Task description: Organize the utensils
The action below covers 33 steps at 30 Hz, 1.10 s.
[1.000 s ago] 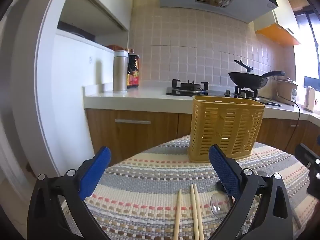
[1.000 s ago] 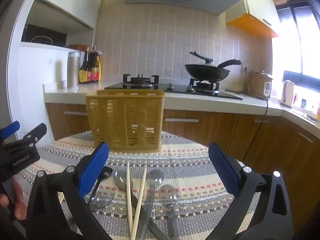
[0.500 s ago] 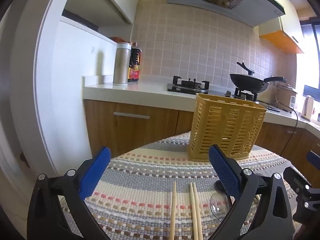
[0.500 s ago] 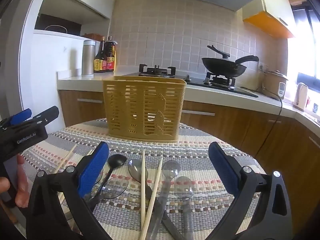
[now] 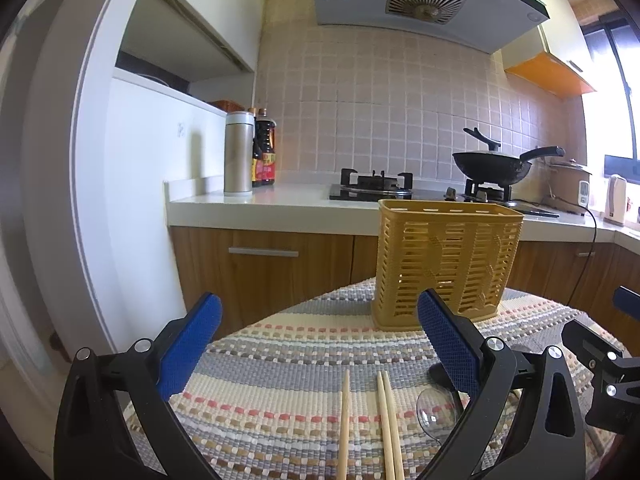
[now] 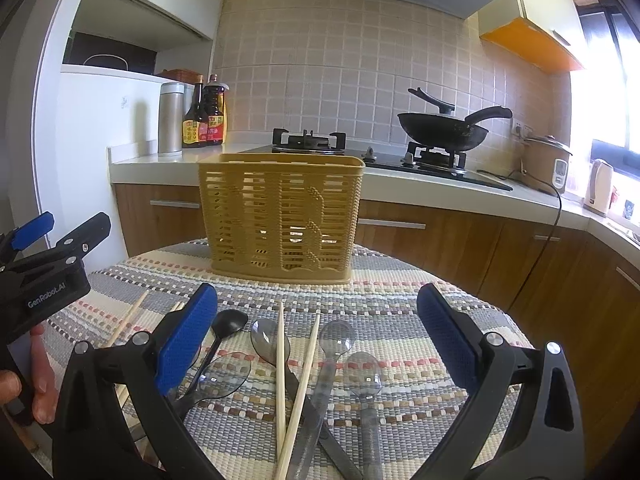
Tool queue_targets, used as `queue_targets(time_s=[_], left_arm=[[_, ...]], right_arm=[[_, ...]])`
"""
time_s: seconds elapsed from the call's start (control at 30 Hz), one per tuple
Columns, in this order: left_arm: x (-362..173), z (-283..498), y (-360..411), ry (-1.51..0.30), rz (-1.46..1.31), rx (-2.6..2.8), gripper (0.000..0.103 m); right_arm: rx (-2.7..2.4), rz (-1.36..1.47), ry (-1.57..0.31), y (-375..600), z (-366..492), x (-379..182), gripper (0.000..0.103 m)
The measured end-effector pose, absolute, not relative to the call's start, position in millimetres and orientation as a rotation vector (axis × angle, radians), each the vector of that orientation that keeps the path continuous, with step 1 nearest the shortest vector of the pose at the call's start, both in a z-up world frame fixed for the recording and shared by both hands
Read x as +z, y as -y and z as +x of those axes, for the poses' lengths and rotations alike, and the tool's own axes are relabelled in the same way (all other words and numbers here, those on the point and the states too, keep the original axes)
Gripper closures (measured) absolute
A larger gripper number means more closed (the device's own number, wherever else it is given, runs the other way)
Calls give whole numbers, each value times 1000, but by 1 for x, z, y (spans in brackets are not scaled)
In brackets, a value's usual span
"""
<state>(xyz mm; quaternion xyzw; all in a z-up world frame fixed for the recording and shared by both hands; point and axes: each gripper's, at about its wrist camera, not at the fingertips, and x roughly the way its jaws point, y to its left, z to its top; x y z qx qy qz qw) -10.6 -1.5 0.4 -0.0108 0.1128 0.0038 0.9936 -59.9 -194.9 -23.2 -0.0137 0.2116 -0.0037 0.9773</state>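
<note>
A yellow slotted utensil basket (image 5: pixel 446 266) stands at the far side of a striped table mat (image 5: pixel 280 368); it also shows in the right wrist view (image 6: pixel 280 220). My left gripper (image 5: pixel 320 344) is open and empty above three wooden chopsticks (image 5: pixel 384 420), with a clear spoon (image 5: pixel 436 412) beside them. My right gripper (image 6: pixel 316 344) is open and empty above two chopsticks (image 6: pixel 282 368), several clear spoons (image 6: pixel 332 356) and a black spoon (image 6: pixel 224 328). The left gripper (image 6: pixel 44 264) shows at the left edge of the right wrist view.
A kitchen counter (image 5: pixel 280 200) runs behind the table with a gas hob (image 5: pixel 372 186), a black wok (image 5: pixel 496 166), a steel flask (image 5: pixel 239 152), sauce bottles (image 5: pixel 265 152) and a rice cooker (image 6: pixel 546 164). A white wall panel (image 5: pixel 132 180) stands at the left.
Both grippers have tilted and moved nearer the table; the utensils and basket sit higher and closer in both views. Both stay open.
</note>
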Motion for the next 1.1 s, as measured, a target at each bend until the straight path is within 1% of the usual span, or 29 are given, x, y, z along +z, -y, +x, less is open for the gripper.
queue_targets(time_s=[1.1], left_arm=[[-3, -7, 3, -253, -8, -13, 8]], right_arm=[[-52, 19, -483, 206, -50, -32, 8]])
